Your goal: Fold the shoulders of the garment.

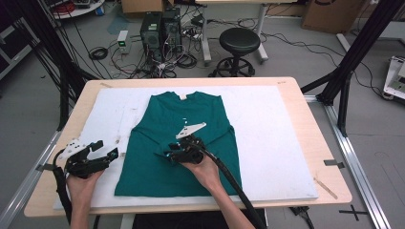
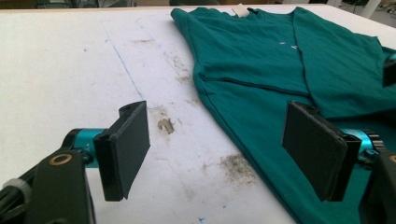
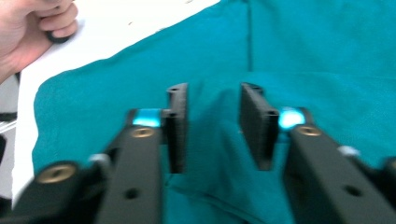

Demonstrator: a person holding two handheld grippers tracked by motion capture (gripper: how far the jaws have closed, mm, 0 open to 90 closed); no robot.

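High view: one green shirt (image 1: 191,143); two hand-held grippers, jaws apart.

A shirt (image 1: 184,143) lies flat on a mat (image 1: 277,133) that covers most of my worktop (image 1: 320,148), its collar toward the far edge. My left hand-held gripper (image 1: 102,153) sits over the mat just left of the shirt's near left side. My right hand-held gripper (image 1: 179,151) is over the shirt's middle. Behind the worktop, on the floor, stand a stool (image 1: 239,47) and, left of it, two computer towers (image 1: 160,28).
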